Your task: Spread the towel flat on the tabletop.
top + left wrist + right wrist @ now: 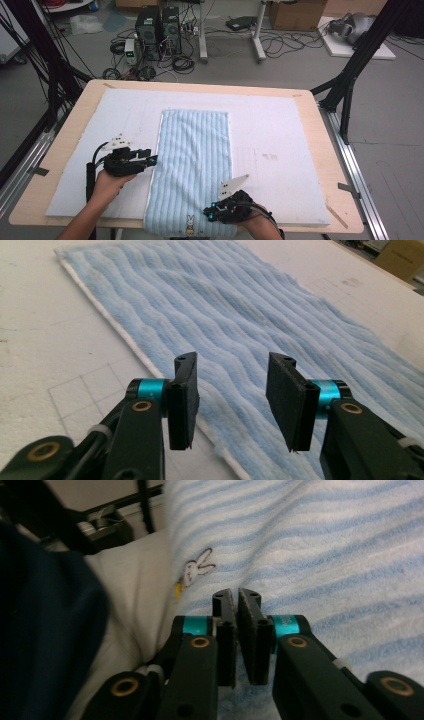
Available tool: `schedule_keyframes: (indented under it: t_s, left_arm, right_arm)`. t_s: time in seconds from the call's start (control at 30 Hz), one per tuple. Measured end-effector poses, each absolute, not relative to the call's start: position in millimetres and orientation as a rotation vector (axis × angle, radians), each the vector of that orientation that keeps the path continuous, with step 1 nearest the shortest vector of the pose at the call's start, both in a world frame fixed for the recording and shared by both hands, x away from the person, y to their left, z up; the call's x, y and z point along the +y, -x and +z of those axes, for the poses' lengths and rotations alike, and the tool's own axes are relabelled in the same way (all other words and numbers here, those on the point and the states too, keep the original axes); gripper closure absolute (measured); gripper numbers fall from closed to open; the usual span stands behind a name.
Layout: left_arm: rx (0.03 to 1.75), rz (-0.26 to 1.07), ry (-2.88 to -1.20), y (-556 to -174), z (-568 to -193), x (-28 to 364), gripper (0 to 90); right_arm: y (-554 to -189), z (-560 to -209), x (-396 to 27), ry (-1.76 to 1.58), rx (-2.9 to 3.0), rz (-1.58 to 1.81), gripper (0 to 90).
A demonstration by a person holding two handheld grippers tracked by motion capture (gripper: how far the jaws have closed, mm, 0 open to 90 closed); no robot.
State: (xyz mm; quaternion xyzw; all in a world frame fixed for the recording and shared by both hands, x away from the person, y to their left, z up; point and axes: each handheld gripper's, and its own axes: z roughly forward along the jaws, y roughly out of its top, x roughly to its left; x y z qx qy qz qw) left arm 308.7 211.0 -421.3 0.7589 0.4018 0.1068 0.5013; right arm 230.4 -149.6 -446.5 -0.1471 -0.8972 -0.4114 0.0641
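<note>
A light blue striped towel (pixel 192 150) lies folded into a long strip on the white mat (pixel 280 135), its near end hanging over the table's front edge. A small rabbit emblem (pixel 190 223) marks that near end. My left gripper (pixel 150 161) hovers at the towel's left edge, open; in the left gripper view its jaws (pixel 233 360) stand apart above the towel (pixel 225 300) with nothing between them. My right gripper (pixel 210 212) is over the near end, right of the rabbit (pixel 197 567). Its jaws (pixel 237 594) are drawn together above the towel (pixel 325 540), with no cloth visibly pinched.
The mat covers most of the wooden table (pixel 85 100). Black frame posts (pixel 350 75) stand at both sides. On the floor behind are two computer towers (pixel 157 30), cables and a cardboard box (pixel 297 15). A dark sleeve (pixel 45 630) fills the left of the right gripper view.
</note>
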Motion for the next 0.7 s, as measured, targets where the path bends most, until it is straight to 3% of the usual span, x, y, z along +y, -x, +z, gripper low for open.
schedule_keyframes:
  t_s: [0.17, 0.23, 0.47, 0.7]
  left_arm:
    - [1.013, 0.262, -1.832, -324.3, -425.2, 211.0, 53.1]
    - [1.020, 0.274, -1.827, -332.2, -425.8, 210.7, 52.2]
    - [1.060, 0.302, -1.794, -356.3, -425.7, 208.8, 48.6]
    - [1.117, 0.280, -1.762, -371.8, -429.7, 209.7, 46.4]
  right_arm:
    - [-244.8, -437.8, -167.1, 0.669, -2.656, -1.428, 57.9]
    - [-260.0, -436.9, -178.0, 0.826, -2.688, -1.481, 56.1]
    - [-320.2, -439.9, -205.9, 1.310, -2.740, -1.519, 59.3]
    - [-363.7, -441.7, -192.1, 1.463, -2.809, -1.418, 63.9]
